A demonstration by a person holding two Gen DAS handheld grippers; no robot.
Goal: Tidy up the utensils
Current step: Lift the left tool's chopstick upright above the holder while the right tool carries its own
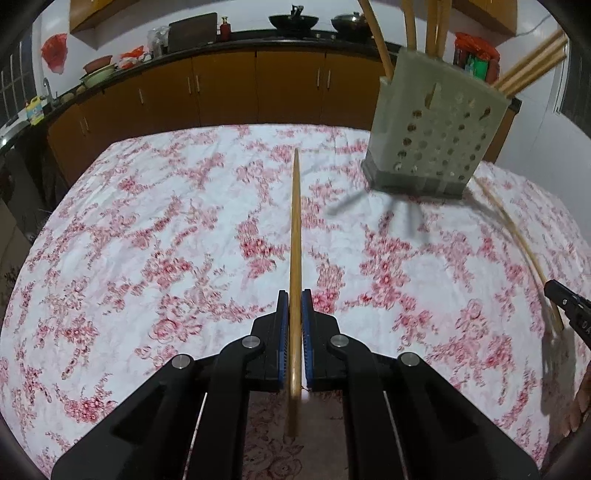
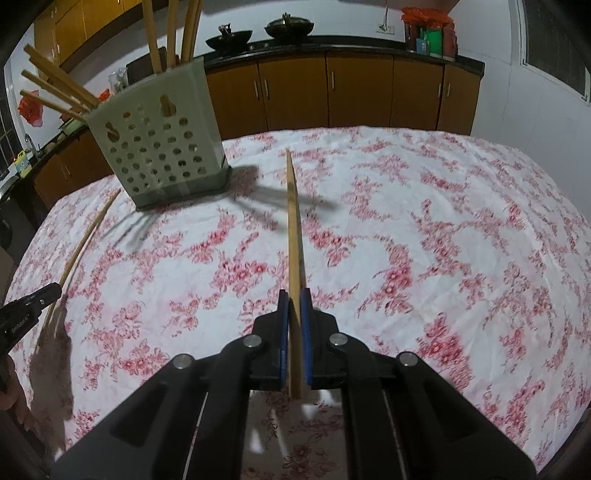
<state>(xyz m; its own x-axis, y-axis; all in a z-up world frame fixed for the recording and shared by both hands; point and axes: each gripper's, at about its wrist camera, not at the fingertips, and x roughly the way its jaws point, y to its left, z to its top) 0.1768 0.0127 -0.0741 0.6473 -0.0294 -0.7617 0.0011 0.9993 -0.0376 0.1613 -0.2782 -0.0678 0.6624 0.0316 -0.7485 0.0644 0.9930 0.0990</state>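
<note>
My left gripper (image 1: pixel 294 295) is shut on a wooden chopstick (image 1: pixel 295 236) that points forward above the floral tablecloth. My right gripper (image 2: pixel 294 295) is shut on another wooden chopstick (image 2: pixel 294 225), also pointing forward. A pale perforated utensil holder (image 1: pixel 432 136) stands ahead to the right in the left wrist view and ahead to the left in the right wrist view (image 2: pixel 162 136), with several chopsticks standing in it. The right gripper with its chopstick (image 1: pixel 517 236) shows at the right edge of the left view. The left gripper with its chopstick (image 2: pixel 85 240) shows at the left edge of the right view.
The table carries a white cloth with red flowers (image 1: pixel 166 240). Behind it run brown kitchen cabinets (image 1: pixel 221 88) with a dark counter holding woks (image 1: pixel 293 20) and jars. A window is at the far left.
</note>
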